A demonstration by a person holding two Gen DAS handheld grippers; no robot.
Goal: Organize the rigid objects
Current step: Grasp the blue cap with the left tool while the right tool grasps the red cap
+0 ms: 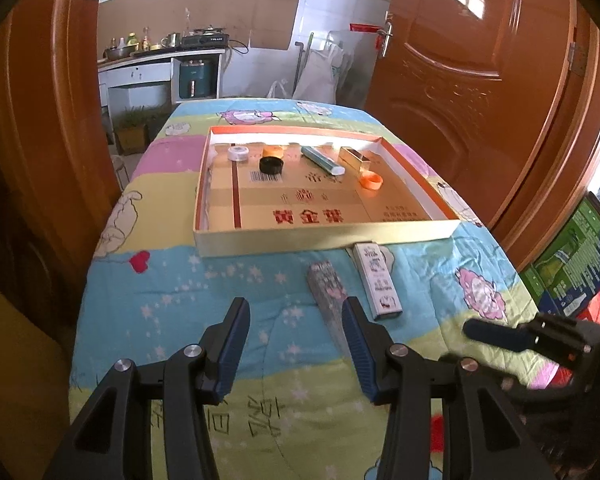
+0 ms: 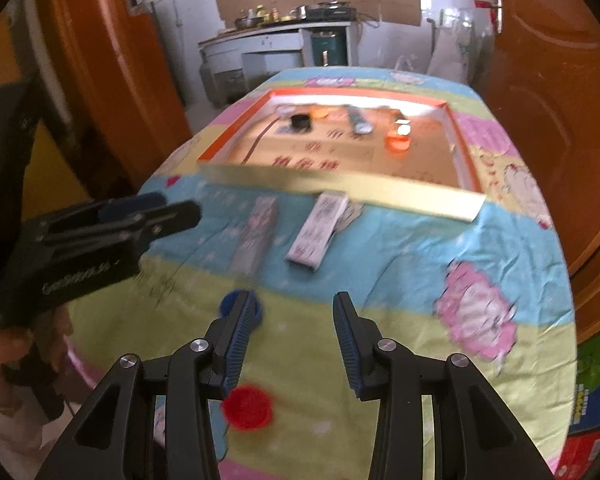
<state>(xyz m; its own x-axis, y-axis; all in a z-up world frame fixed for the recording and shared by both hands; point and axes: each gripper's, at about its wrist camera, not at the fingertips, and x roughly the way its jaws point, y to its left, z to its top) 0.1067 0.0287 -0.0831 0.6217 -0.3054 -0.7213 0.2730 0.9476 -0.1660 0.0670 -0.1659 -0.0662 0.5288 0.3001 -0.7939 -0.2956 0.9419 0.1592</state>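
Tray: holds caps, tube, gold box.
Remaining: white box, patterned box, red cap, blue cap.
Left gripper: spread, empty.
Right gripper: spread, empty.

Soft printed cloth covers the surface; a glossy gold cardboard tray sits far, polished wooden doors gleam right, matt black plastic tongs near

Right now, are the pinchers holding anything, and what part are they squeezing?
No, nothing is held. The left gripper and the right gripper are both open with only the blanket between their fingers. The white box lies untouched on the blanket.
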